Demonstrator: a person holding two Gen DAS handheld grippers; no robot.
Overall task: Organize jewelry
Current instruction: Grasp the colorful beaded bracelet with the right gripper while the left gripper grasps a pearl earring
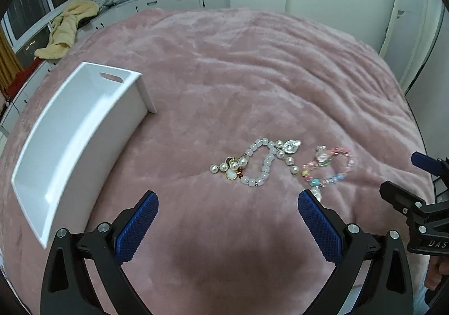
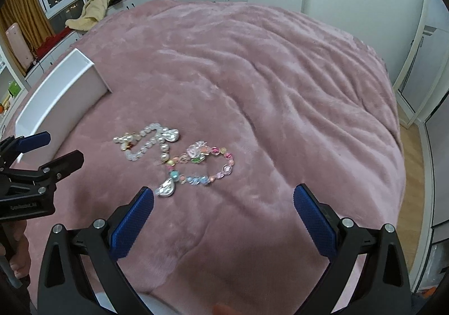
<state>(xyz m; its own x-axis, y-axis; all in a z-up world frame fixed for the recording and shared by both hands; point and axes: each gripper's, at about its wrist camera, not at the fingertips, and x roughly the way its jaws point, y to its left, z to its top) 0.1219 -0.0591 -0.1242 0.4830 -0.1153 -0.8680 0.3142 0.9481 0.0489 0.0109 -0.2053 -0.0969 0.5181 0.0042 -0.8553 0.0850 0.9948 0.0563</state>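
Note:
A white pearl bracelet [image 1: 261,164] with gold charms lies on the pink blanket, touching a pastel bead bracelet [image 1: 329,167] to its right. Both also show in the right wrist view: the pearl bracelet [image 2: 146,142] and the pastel bracelet [image 2: 202,166]. An empty white tray [image 1: 70,141] stands to the left; it also shows in the right wrist view [image 2: 56,101]. My left gripper [image 1: 228,202] is open and empty, just short of the bracelets. My right gripper [image 2: 223,197] is open and empty, near the pastel bracelet.
The pink blanket [image 1: 252,76] covers the whole bed. White cabinets [image 1: 174,0] with a yellow garment [image 1: 67,28] run under the windows beyond the bed. A white wardrobe [image 2: 421,62] stands on the right.

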